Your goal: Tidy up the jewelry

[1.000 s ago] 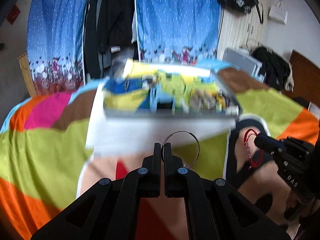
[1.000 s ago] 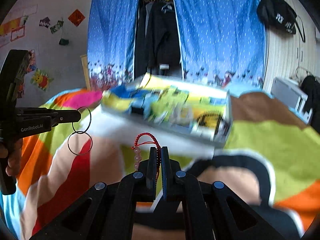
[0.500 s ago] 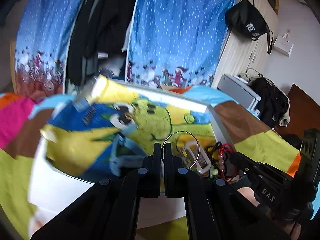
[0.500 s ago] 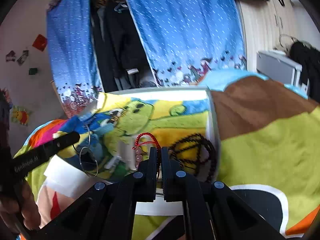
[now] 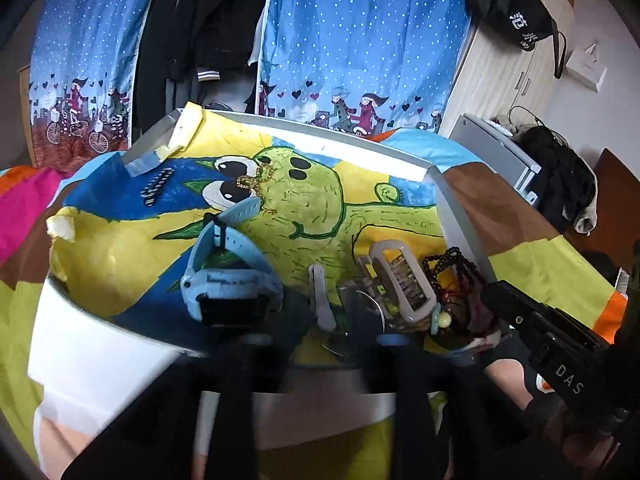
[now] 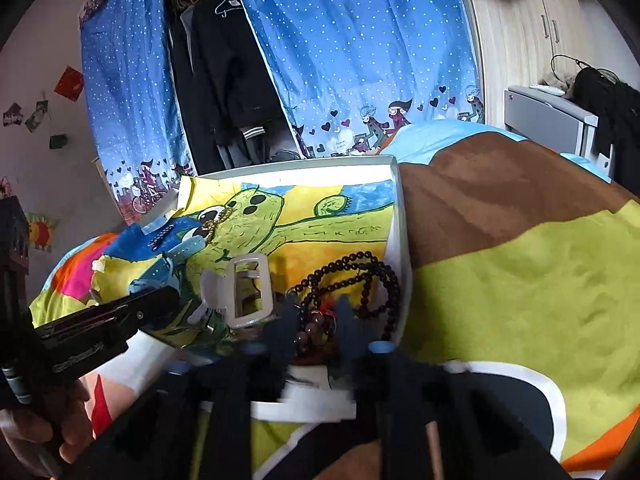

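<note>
Jewelry going into the painted tray

I am hovering both claws, jaws spread and blurred, over the near edge of the tray on the bed. My left claw is standing over thin wire hoops, which are looking light, springy and slippery; pinching across the wire seems best. My right claw is straddling a red beaded bracelet beside the dark bead necklace: limp, light strands, best gripped at a bunch of beads.

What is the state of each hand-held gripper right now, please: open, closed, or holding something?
Left hand-held gripper: open, gripping nothing.
Right hand-held gripper: open, gripping nothing.
</note>
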`<action>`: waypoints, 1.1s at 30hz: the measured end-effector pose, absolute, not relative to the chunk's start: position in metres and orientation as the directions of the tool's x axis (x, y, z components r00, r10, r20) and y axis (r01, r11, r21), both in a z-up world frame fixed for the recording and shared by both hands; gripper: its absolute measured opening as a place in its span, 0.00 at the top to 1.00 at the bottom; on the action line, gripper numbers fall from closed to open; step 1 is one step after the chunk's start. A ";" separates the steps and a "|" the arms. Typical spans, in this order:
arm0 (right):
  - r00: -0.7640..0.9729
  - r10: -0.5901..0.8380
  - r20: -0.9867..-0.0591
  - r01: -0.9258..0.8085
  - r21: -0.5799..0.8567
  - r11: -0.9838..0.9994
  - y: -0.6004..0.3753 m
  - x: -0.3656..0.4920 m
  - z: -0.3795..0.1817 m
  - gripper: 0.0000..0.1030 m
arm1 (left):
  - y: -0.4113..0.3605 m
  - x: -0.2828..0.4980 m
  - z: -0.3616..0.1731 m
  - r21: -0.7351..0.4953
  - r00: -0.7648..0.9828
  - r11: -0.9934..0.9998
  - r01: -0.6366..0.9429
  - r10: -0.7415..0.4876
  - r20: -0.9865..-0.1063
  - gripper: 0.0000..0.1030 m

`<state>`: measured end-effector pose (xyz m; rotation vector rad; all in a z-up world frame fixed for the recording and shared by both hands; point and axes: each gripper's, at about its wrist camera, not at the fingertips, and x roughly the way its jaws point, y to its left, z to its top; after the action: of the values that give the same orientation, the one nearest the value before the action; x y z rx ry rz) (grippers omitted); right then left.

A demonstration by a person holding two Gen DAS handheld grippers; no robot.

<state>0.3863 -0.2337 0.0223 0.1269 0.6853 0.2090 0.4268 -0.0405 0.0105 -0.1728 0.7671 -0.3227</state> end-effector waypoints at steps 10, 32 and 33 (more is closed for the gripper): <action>0.811 0.228 -0.539 -0.180 0.140 0.974 -0.240 0.305 0.053 0.36 | -0.016 0.346 0.052 -0.289 0.778 0.938 0.191 -0.324 -0.538 0.18; 0.872 0.267 -0.411 -0.253 0.089 0.963 -0.213 0.067 0.069 0.00 | 0.011 0.072 0.060 -0.063 0.874 0.980 0.190 -0.198 -0.444 0.02; 0.871 0.265 -0.413 -0.249 0.095 0.964 -0.213 0.065 0.069 0.00 | 0.011 0.068 0.058 -0.059 0.873 0.980 0.191 -0.197 -0.446 0.02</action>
<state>0.0648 -0.2132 0.0686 0.0388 0.4369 0.2688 0.0684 0.0112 0.0582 -0.0131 0.4671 -0.2031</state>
